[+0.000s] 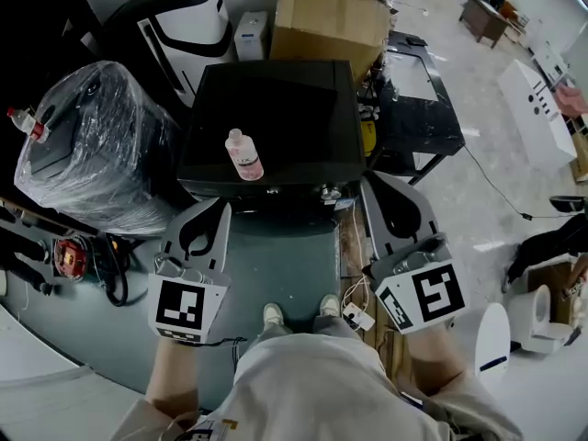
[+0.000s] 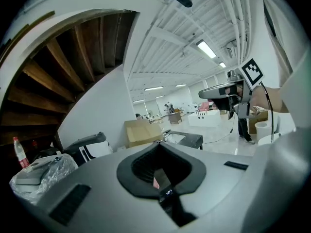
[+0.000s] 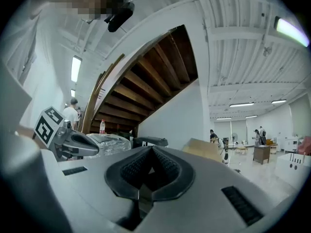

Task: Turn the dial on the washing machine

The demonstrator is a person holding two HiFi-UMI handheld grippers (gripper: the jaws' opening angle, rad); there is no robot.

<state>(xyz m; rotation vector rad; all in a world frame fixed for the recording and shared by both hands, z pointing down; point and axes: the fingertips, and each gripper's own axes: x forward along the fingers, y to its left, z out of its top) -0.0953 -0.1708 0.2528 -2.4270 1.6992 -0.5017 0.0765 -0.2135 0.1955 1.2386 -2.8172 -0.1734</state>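
Workshop floor, cluttered. Black washing machine (image 1: 271, 118) stands straight ahead, with a pink bottle (image 1: 243, 154) on its lid. Left hand-held gripper (image 1: 223, 203) and right hand-held gripper (image 1: 368, 181) hover near its front edge, both pressed together and empty.

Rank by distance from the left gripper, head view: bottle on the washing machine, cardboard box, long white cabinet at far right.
1. Bottle: on the washing machine lid, just ahead of the left gripper.
2. Cardboard box: behind the machine, ahead and to the right.
3. White cabinet: far right, across the open floor.
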